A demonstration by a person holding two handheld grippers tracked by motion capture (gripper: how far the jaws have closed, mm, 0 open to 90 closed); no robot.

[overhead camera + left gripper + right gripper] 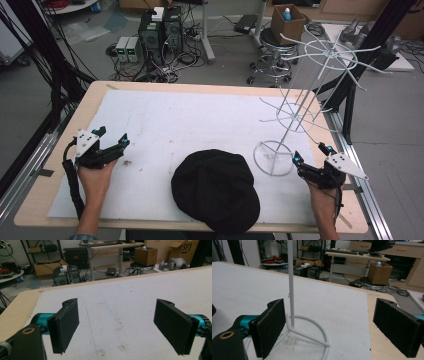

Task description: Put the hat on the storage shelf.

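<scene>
Both my tongs, left tongs (111, 136) and right tongs (311, 152), gape wide, holding nothing. The black hat (216, 190) lies on the desk (45, 180) between them. The wire rack (300, 107) beside my right looks tippy; a careless swing could topple it.

You are working under even, soft indoor light from overhead, bright enough that the white mat (200, 120) reads pale and slightly washed out, without hard glare. Shadows are faint; the black hat (216, 190) appears as a nearly featureless dark mass with little surface detail. The high view is low in resolution and a bit soft, with straight lines bowing slightly near the edges. In both gripper views the near black pads (66, 323) are mildly blurred, while the table surface and the background room look reasonably sharp.
</scene>
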